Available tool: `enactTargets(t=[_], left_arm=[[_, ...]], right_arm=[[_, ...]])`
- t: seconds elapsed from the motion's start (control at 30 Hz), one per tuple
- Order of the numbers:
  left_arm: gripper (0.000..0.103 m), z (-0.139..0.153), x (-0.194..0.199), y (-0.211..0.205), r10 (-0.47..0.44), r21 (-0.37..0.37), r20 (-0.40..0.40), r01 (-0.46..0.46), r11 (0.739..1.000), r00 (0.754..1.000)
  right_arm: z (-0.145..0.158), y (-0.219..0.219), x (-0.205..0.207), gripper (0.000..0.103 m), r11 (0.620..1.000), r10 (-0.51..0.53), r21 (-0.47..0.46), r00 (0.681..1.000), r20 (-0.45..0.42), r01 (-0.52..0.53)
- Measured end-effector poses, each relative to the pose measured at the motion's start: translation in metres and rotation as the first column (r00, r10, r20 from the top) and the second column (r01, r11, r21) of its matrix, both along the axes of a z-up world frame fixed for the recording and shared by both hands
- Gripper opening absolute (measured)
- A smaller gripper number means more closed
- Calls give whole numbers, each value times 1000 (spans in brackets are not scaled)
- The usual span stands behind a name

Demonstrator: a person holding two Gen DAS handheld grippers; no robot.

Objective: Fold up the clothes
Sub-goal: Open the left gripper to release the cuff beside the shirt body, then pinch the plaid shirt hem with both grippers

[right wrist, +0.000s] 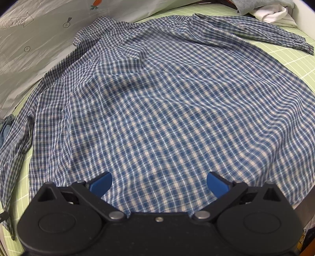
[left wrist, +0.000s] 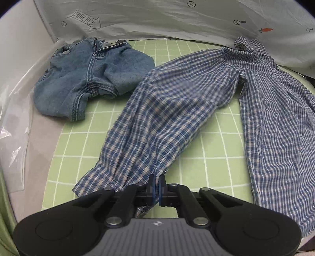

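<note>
The left tool (left wrist: 157,182) is closed on the cuff end of the plaid shirt's (left wrist: 196,94) sleeve, the fabric pinched between its blue pads. The right tool (right wrist: 159,184) stands wide open above the shirt's lower back panel, holding nothing. The shirt lies spread on the green gridded desk (left wrist: 222,126). Only the left view shows the whole denim shorts (left wrist: 88,74), beyond the sleeve; only the right view shows white cloth (right wrist: 271,11) at the far corner.

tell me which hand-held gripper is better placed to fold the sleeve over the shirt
Left: the left hand-held gripper is already shut on the blue checked cotton shirt sleeve's cuff; the right hand-held gripper hangs open above the shirt body.
</note>
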State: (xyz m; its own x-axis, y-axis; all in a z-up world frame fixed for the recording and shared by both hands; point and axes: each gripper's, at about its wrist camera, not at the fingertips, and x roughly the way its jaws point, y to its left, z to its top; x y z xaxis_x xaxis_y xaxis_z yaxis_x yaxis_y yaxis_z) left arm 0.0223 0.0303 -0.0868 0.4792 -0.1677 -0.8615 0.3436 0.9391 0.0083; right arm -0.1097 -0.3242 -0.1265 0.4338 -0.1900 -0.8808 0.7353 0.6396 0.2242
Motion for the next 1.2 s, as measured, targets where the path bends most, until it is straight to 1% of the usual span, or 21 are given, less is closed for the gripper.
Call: enactTargets(t=[0.1,0.13,0.17,0.2,0.23,0.27,0.3,0.33,0.37,0.43,0.53,0.63,0.73,0.83,0.9,0.97,1.07,1.1,1.13,1.17,1.2], left_arm=[[3,2,-14,13,9,-35,-28,-10,999,1000],[4,-1,-17,14,21,-33,-35,-22,999,999],[9,-6,-20,13,40,-18,-43,-41,999,998],[11,-10,-23,10,51,0,-49,-51,999,997],[16,-8,-25,7,63,-7,-41,-63,998,997],[25,-6,-28,3,75,-16,-32,-75,997,997],[30,-4,-31,0,87,-25,-23,-87,996,996],[42,-2,-34,-3,99,-34,-14,-99,994,995],[51,0,-36,-7,111,-43,-5,-111,993,994],[58,5,-39,-15,112,-101,-2,-112,989,994],[60,6,-48,-41,82,-145,-6,-82,986,997],[61,-5,-56,-67,69,-166,-47,-76,983,997],[61,-19,-63,-86,88,-153,-89,-101,983,992],[61,-29,-71,-97,121,-142,-129,-139,980,984],[61,-31,-77,-100,157,-140,-144,-177,974,977],[61,-34,-82,-106,191,-134,-164,-213,968,968],[60,-37,-92,-117,206,-102,-177,-226,969,962],[59,-38,-95,-121,210,-93,-174,-228,969,962],[59,-39,-98,-125,214,-84,-170,-230,970,962],[56,-40,-101,-129,219,-77,-163,-234,969,962],[51,-40,-104,-131,228,-74,-153,-241,968,962]], right_arm=[[-2,0,2,103,1000,22,11,1000,-7,-22],[-2,-1,2,103,999,29,14,1000,-8,-29],[-2,-2,2,103,999,34,17,999,-8,-34],[-1,-3,2,103,999,38,19,999,-7,-38],[0,-5,1,103,999,42,20,999,-5,-42],[2,-6,0,103,999,46,18,999,-1,-46],[5,-8,-1,103,999,50,8,999,6,-50],[8,-10,-3,103,999,54,-1,998,12,-54],[11,-13,-5,103,998,58,-14,998,19,-58],[16,-22,-9,103,997,66,-47,997,25,-65],[22,-42,-17,103,992,74,-106,997,16,-72],[27,-71,-27,103,985,68,-158,998,-7,-68],[33,-103,-41,103,978,69,-194,997,-25,-72],[30,-137,-52,103,972,73,-217,994,-82,-89],[25,-159,-59,103,971,68,-219,991,-116,-93],[21,-179,-69,101,974,56,-210,991,-123,-82],[16,-196,-80,92,978,57,-194,990,-128,-82],[15,-201,-84,87,978,59,-189,990,-129,-83],[13,-205,-88,79,979,62,-183,990,-130,-85],[12,-210,-92,75,980,64,-177,989,-131,-87],[11,-213,-95,64,981,67,-172,990,-128,-88]])
